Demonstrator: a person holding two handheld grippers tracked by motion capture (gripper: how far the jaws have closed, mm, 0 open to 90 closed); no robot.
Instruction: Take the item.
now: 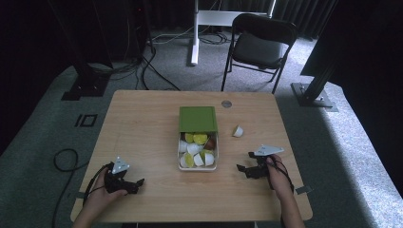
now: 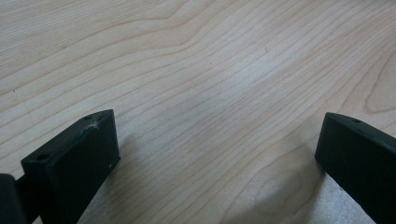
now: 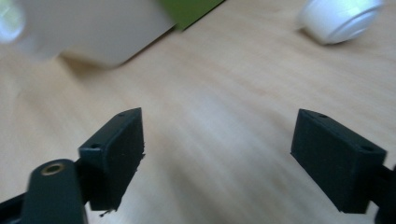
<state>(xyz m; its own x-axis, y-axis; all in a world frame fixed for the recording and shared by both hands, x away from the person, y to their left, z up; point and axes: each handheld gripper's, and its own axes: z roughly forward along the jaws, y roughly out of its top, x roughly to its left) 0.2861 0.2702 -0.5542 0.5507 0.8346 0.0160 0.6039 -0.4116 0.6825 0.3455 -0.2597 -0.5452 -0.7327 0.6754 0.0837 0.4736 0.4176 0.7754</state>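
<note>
A white box (image 1: 198,166) sits at the table's middle, holding several white and yellow-green capsules (image 1: 195,148). Its green lid (image 1: 197,118) lies over the far half. One white capsule (image 1: 237,131) lies on its side on the wood right of the box, and it appears again as the capsule (image 3: 340,18) at the top right of the right gripper view. My left gripper (image 1: 134,185) rests low over bare wood at the near left, open and empty (image 2: 217,154). My right gripper (image 1: 244,161) hovers right of the box, open (image 3: 217,154), with the box wall (image 3: 88,28) ahead to its left.
The wooden table (image 1: 142,123) has a round grommet (image 1: 226,104) near its far edge. A black chair (image 1: 259,45) and a white desk leg (image 1: 194,33) stand beyond it. Cables (image 1: 62,159) trail on the carpet to the left.
</note>
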